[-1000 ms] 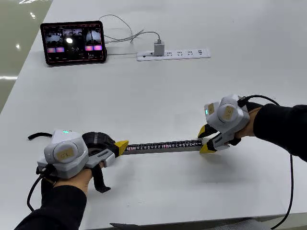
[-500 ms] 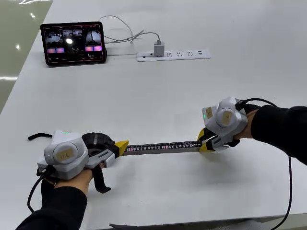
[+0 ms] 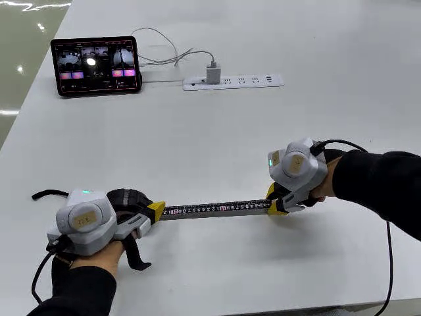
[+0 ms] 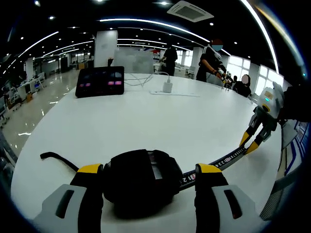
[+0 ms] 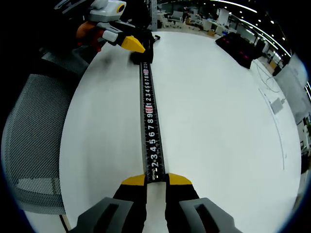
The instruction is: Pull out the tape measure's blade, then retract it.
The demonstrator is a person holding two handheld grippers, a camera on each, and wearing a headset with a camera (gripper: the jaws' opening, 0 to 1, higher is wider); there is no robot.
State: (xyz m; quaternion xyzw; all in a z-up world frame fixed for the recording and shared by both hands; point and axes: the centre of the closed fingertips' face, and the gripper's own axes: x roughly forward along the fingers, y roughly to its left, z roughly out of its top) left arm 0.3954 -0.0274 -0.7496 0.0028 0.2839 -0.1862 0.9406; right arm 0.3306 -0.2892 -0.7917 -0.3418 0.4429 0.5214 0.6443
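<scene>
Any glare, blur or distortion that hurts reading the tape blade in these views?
Head view: even light, blade numerals tiny, hardly legible. Right gripper view: fisheye, yet numerals sharp near the jaws. Left gripper view: heavy fisheye, tape case dark, detail lost.

left tongs gripping tape measure, blade stretched to right tongs
</scene>
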